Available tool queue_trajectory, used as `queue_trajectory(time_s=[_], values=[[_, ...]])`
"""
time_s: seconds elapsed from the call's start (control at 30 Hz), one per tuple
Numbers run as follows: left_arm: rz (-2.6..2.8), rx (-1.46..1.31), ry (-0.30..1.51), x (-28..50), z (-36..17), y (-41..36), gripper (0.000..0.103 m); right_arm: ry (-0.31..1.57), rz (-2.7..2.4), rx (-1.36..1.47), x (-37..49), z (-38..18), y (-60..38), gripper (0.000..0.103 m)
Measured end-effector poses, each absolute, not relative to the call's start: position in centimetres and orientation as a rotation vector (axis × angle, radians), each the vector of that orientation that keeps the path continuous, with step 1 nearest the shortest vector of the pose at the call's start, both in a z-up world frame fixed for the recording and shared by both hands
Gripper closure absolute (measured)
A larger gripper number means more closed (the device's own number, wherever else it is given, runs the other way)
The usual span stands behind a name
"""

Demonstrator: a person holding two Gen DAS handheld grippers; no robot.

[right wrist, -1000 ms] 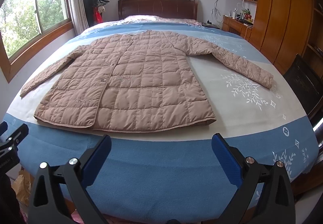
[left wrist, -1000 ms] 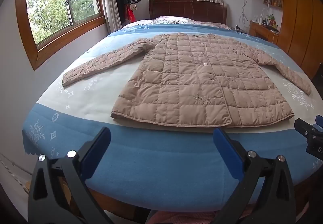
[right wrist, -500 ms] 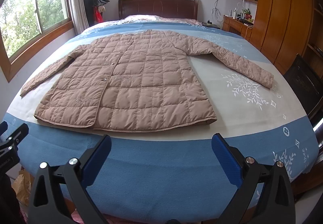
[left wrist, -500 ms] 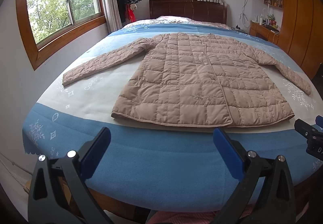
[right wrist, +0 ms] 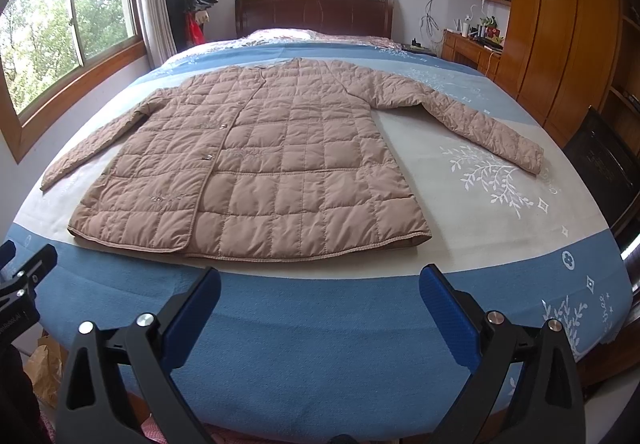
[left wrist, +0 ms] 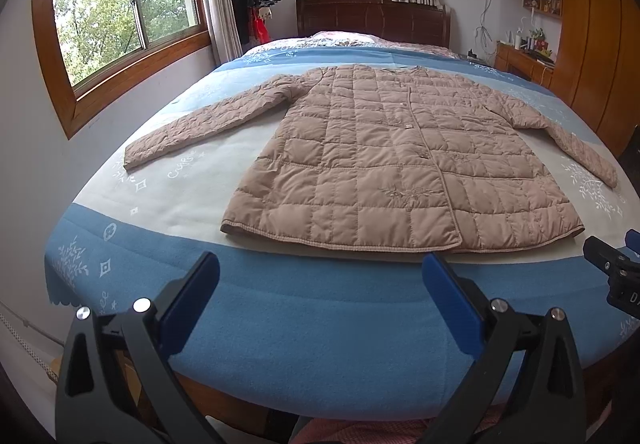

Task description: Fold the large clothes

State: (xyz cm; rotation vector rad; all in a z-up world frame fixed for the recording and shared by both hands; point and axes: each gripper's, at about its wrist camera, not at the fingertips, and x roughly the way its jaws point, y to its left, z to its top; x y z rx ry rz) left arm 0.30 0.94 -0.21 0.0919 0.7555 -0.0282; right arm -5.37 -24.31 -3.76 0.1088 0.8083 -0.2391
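Bed | coat flat, sleeves out, ready to fold | left gripper wide open, empty | right gripper same

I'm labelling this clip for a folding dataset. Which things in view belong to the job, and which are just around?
Belongs to the job:
- quilted beige coat, spread flat, sleeves out
- bed it lies on
- left tongs, open, empty
- right tongs, open, empty

Just around:
- coat rack
- desk with clutter
- wardrobe
- headboard
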Motion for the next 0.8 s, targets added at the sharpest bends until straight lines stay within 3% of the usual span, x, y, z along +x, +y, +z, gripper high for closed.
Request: queue_trajectory(time_s=[0.8], values=[[-0.035,0.106,0.778,2.0,-0.8,0.1,0.003,0.802,-0.221,0.126,-3.9,-4.2,-25.8,0.004]])
